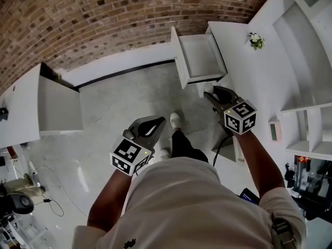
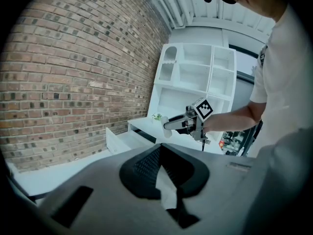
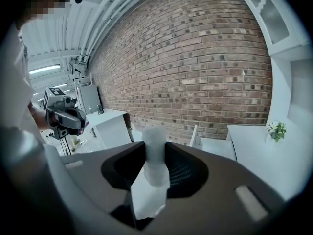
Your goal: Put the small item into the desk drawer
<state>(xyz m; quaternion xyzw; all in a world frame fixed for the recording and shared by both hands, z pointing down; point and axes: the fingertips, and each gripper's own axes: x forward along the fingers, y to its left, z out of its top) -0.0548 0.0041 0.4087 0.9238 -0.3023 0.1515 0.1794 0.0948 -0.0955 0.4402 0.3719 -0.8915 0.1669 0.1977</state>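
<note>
Small white bottle [image 3: 155,156], clamped in right tool [image 1: 211,97], was held short of open desk drawer [image 1: 199,57]; left tool [image 1: 157,122] together, empty; deposit pending.

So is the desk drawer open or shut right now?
Open: the drawer juts out from the desk, its bare inside showing.

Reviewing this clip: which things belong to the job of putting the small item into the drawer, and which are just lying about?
Job in hand:
- small item, clamped in the right gripper
- drawer, pulled open
- desk

Lying about:
- plant on the desk
- shelves
- cabinet at the left
- left gripper, empty
</note>
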